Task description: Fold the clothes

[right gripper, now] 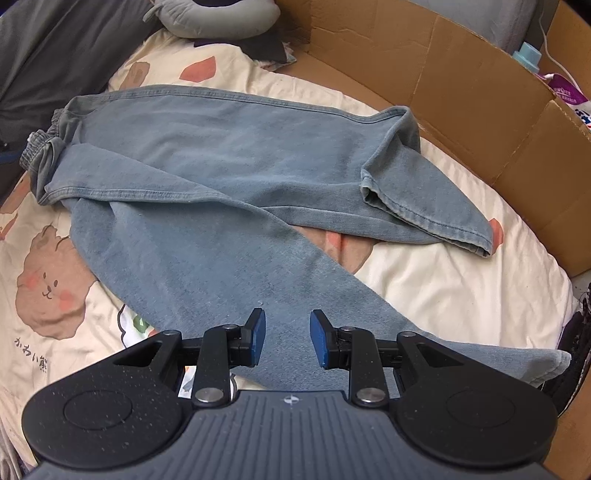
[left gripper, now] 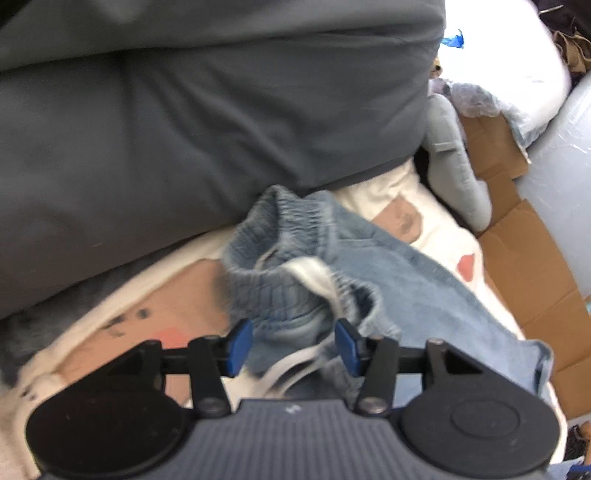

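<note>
The left gripper point(left gripper: 293, 345) is hanging spread around the jeans' point(right gripper: 207, 158) gathered elastic waistband point(left gripper: 273, 266) and white drawstring point(left gripper: 314, 275), while the right gripper point(right gripper: 287, 338) is hovering spread over one leg. The pale blue jeans are lying crumpled, legs splayed, on a cream bear-print quilt point(right gripper: 424, 280) bearing the Japanese lettering "かわい熊", with a cardboard box point(right gripper: 461, 92) and a grey pillow point(left gripper: 184, 129) bordering it.

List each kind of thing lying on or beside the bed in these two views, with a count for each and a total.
Light blue jeans: 1
Bear-print cream duvet: 1
Dark grey pillow: 1
Grey neck pillow: 1
Cardboard box: 1
Blue-capped bottle: 1
Total: 6
</note>
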### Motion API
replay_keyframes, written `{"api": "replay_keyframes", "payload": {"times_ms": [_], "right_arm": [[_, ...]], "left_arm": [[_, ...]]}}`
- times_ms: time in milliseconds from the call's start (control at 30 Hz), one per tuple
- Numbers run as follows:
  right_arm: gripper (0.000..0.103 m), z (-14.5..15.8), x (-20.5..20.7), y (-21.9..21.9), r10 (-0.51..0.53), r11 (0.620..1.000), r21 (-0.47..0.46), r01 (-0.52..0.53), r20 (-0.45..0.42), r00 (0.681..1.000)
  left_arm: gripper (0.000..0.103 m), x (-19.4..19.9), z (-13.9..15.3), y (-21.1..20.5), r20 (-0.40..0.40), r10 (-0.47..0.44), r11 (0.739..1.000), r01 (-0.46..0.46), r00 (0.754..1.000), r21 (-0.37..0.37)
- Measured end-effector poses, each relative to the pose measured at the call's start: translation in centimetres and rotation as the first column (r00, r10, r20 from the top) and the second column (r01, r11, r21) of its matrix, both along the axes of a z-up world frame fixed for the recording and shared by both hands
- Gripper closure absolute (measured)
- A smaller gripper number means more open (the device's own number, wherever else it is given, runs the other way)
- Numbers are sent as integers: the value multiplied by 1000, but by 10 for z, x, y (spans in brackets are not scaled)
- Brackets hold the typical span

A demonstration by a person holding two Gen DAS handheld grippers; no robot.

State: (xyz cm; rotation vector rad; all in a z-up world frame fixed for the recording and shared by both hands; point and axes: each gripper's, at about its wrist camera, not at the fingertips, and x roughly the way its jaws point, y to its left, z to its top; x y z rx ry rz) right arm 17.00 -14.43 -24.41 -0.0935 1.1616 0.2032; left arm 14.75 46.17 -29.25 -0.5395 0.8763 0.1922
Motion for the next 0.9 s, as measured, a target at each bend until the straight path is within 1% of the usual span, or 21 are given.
{"api": "replay_keyframes", "payload": {"times_ms": [133,200,267,300,367,400,567,667,700,733,767,800,900], "right_arm": [[69,-1,-1,2,6,1000,-2,-6,-1,1000],[70,-1,0,2,6,1000,-4,-6,-3,1000],[70,-1,0,2,7,1000,-8,-7,-3,1000],[70,0,-1,3,11,1000,-11,-11,-2,1000],[70,1,-2,3,20,1000,-17,-20,3,1000],[70,1,-2,2,19,1000,-18,-19,2,1000],[70,0,-1,2,15,1000,-25,-15,-3,1000],[70,0,-1,3,20,999,-27,-20,-4,1000],[70,0,-1,3,22,999,-27,-22,-4,1000],[70,0,-1,3,24,999,-27,-24,-3,1000],[70,0,-2,3,25,999,-27,-25,-3,1000],[70,0,-2,4,27,999,-27,-27,-2,1000],[70,0,-3,3,25,999,-25,-25,0,1000]], "left_arm": [[51,-9,-13,-2,-51,-24,999,26,998,32],[51,-10,-20,-6,-62,-41,998,44,997,43],[51,-10,-27,-10,-63,-46,998,49,997,38],[50,-9,-31,-13,-64,-56,998,58,996,34],[44,-6,-38,-19,-69,-81,996,83,994,38],[41,-3,-42,-23,-75,-90,994,94,993,51],[41,11,-60,-35,-95,-105,987,115,990,111],[51,17,-69,-36,-102,-110,984,122,989,126],[58,18,-70,-36,-102,-113,984,125,988,127],[79,18,-71,-36,-103,-116,983,129,988,128],[91,18,-71,-35,-104,-120,983,133,987,128],[99,17,-69,-34,-101,-117,983,130,988,132],[100,11,-56,-27,-87,-93,983,106,992,152]]}}
